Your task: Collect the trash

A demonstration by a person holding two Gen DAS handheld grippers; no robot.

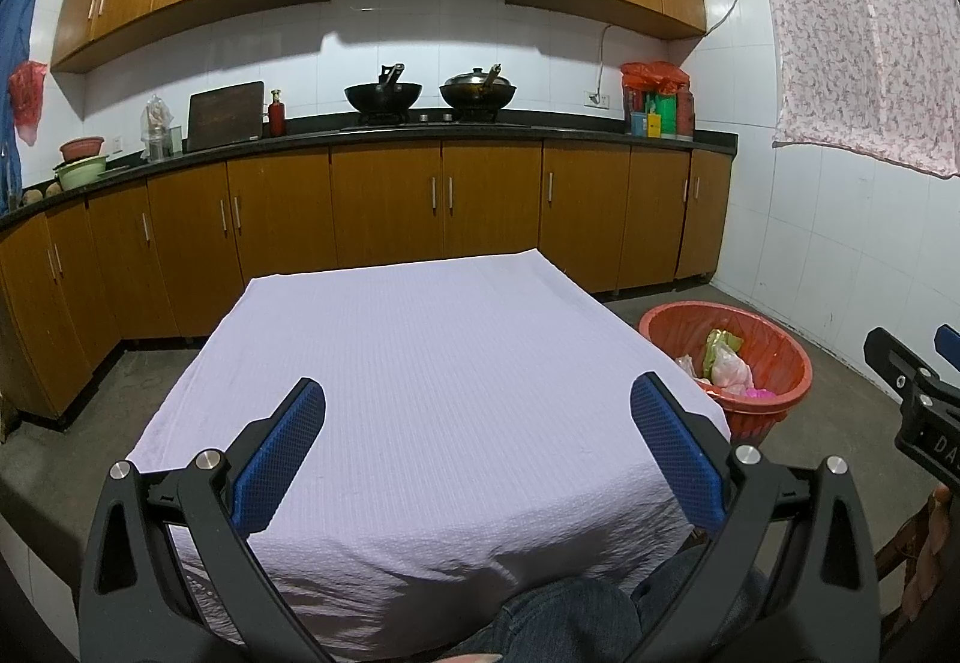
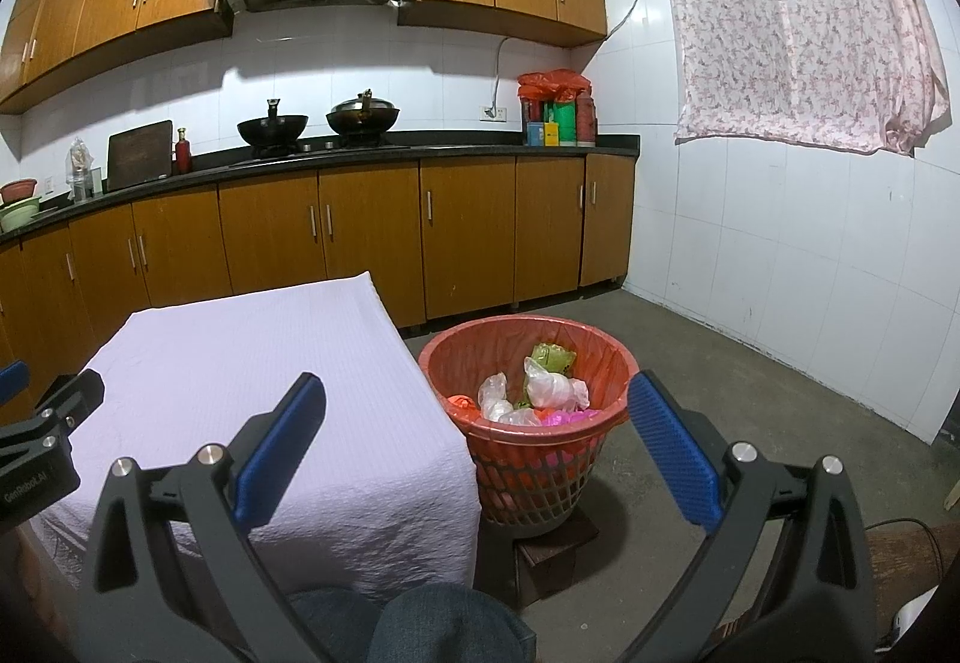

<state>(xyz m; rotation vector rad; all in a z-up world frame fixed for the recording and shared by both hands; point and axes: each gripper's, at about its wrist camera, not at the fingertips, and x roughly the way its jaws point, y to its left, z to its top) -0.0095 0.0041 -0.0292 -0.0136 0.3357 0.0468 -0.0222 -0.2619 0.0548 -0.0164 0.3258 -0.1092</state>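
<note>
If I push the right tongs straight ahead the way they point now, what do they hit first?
Most likely the bin: the open right tongs frame its near rim beside the table. Depth is unclear, so they may pass over the rim toward the trash inside.

Wood cabinets [image 1: 384,207], white tile walls [image 1: 840,255], concrete floor [image 2: 750,393].

White lettering reading "GenRobot.AI" is showing on the black body of the left gripper [image 2: 36,435], at the left edge of the right wrist view. In the left wrist view, the letters "DA" are appearing in white on the black body of the right gripper [image 1: 927,411], cut off by the frame edge. Labels on the distant counter containers [image 2: 558,123] are staying too small to read.
</note>
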